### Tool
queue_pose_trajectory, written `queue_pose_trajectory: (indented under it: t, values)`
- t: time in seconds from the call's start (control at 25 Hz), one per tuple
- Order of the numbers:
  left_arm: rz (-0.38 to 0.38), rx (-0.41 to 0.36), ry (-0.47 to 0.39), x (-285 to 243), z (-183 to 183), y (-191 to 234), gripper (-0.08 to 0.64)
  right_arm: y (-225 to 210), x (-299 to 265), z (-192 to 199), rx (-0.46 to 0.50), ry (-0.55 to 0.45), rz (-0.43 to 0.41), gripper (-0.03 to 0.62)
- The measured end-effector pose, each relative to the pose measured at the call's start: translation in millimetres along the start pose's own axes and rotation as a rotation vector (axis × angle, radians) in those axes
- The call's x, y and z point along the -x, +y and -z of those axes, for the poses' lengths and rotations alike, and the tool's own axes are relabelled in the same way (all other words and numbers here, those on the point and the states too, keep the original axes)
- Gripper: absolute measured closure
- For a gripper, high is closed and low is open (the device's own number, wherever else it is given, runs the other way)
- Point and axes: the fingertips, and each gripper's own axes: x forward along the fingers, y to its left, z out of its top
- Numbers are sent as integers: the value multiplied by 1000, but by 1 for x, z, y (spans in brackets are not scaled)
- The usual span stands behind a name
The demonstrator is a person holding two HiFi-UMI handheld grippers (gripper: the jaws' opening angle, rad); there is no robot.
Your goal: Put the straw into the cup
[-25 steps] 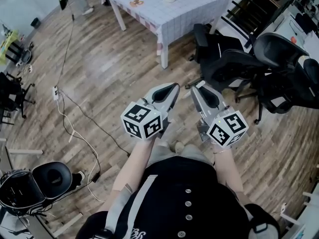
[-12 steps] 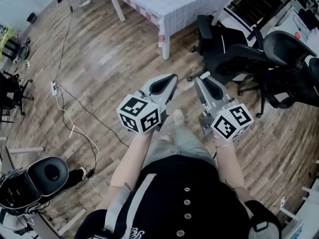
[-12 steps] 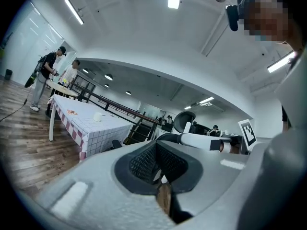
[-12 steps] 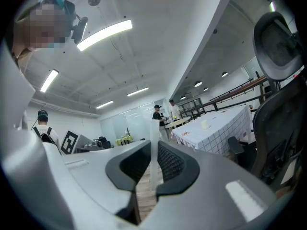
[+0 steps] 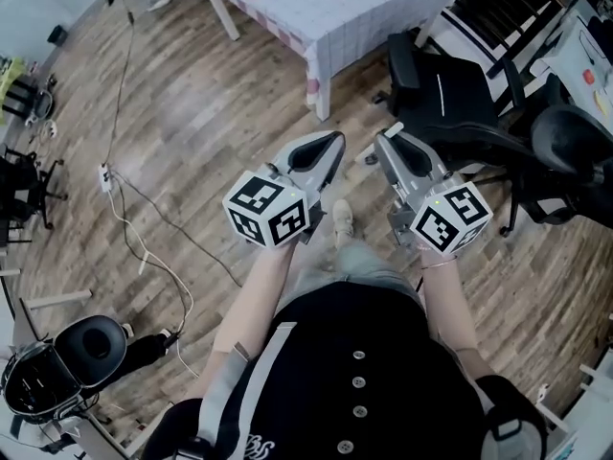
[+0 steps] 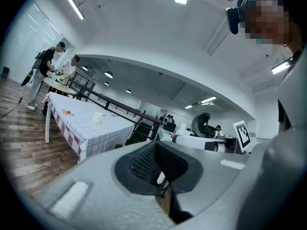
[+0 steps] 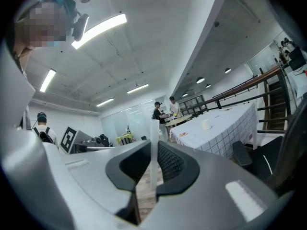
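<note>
A pale, translucent straw stands upright between the jaws of my right gripper, which is shut on it. In the head view its white end pokes out at the tip of the right gripper. My left gripper is level beside it, jaws together with nothing held, also seen in the left gripper view. The white cup stands ahead on a table with a checked cloth, well beyond both grippers.
Black office chairs crowd the right side beside the table. A cable snakes over the wooden floor at left, and another chair sits at lower left. Two people stand at a farther table.
Both grippers have travelled forward with the person toward the checked table, which now lies closer in the head view. The straw stays gripped in the right gripper.
</note>
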Motion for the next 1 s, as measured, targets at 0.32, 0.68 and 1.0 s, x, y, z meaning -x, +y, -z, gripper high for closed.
queue_pose_trajectory:
  t: [0.32,0.68,1.0]
  values:
    - [-18,-30,-6,-84,-45,62,560,-71,-74,-39,16,8,-41,552]
    - [-71,2,-18,-137,-67,113,560,-124,-112,-62,10,32,-63,552]
    - [-72,16,5,-161,-68,142,560,-156,-129,-60,-25,37,-29,552]
